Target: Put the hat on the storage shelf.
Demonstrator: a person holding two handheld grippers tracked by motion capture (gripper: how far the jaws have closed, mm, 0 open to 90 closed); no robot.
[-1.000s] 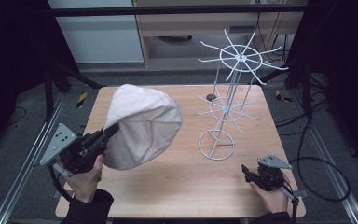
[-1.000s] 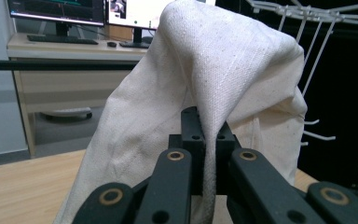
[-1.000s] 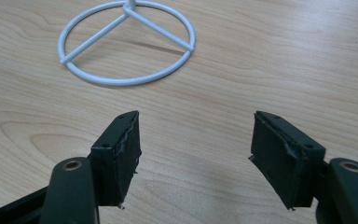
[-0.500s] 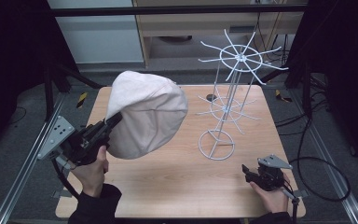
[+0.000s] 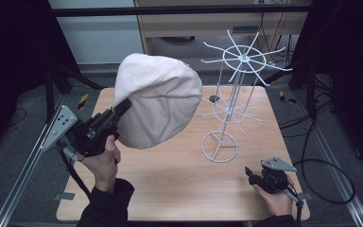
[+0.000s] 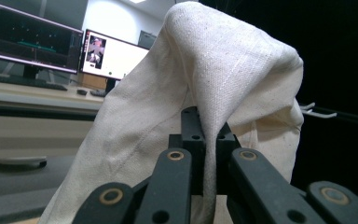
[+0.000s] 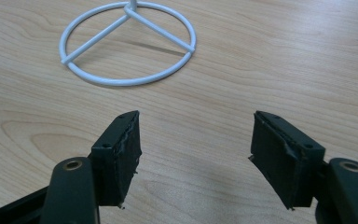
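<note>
A large cream cloth hat [image 5: 158, 106] hangs in the air over the left half of the table, raised high. My left gripper [image 5: 123, 108] is shut on its edge; in the left gripper view the cloth [image 6: 205, 93] is pinched between the two jaws and rises above them. A white wire stand [image 5: 236, 94] with spoked hook rings stands right of centre, its round base [image 5: 220, 146] on the wood. My right gripper [image 5: 249, 173] rests low at the front right, open and holding nothing, its jaws pointing at the ring base [image 7: 128, 44].
The wooden table [image 5: 170, 189] has free room along its front and middle. A small dark hole [image 5: 213, 99] lies at the back behind the stand. Metal rails run along both table sides, and cables lie on the floor at the right.
My left gripper has lifted the hat higher and carried it rightward, toward the stand. The right gripper has stayed in place.
</note>
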